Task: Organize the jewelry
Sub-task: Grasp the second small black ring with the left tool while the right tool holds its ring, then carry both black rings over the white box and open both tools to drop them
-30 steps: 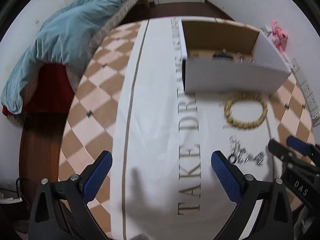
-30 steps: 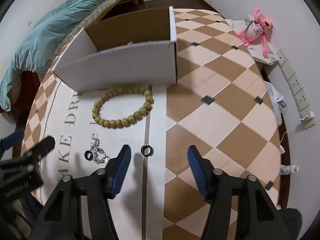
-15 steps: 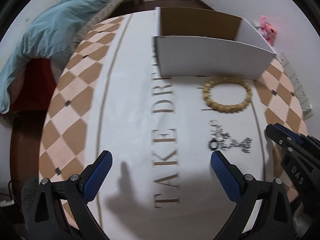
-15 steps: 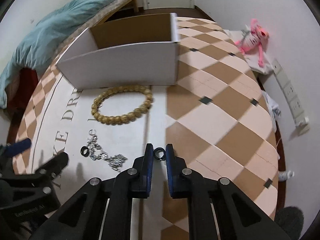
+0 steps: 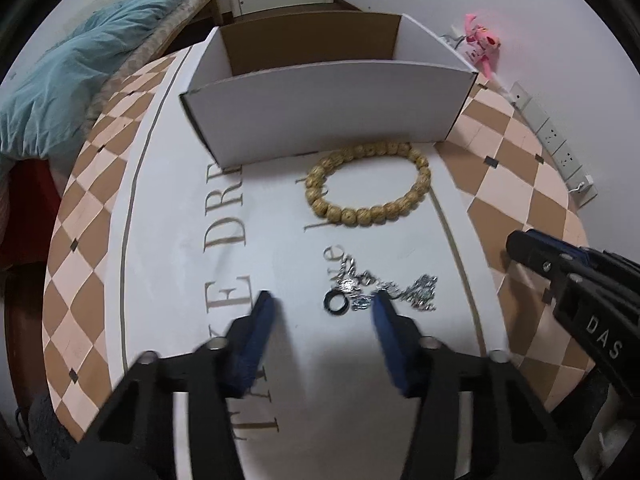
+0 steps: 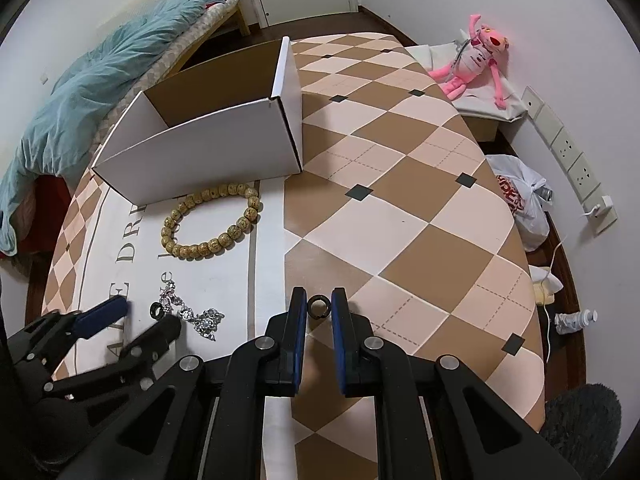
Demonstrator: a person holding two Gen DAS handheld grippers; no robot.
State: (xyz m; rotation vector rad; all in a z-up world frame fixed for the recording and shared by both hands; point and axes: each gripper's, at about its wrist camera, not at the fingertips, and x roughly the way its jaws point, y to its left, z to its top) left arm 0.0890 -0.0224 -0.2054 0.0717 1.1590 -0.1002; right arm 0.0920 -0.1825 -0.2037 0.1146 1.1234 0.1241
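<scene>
Jewelry sits on the tablecloth, none visibly boxed from these views. Nearest: right gripper clamps a small dark ring between its pads, near the cloth's front edge. Left gripper is closing — a second ring and a silver chain tangle lie between its jaws, pads not yet pressing. Farther back, a bead bracelet lies just before the box, untouched. Box interior is hidden by its front wall — contents unknown. Judgement: early; both rings, chain and bracelet remain to be boxed.
</scene>
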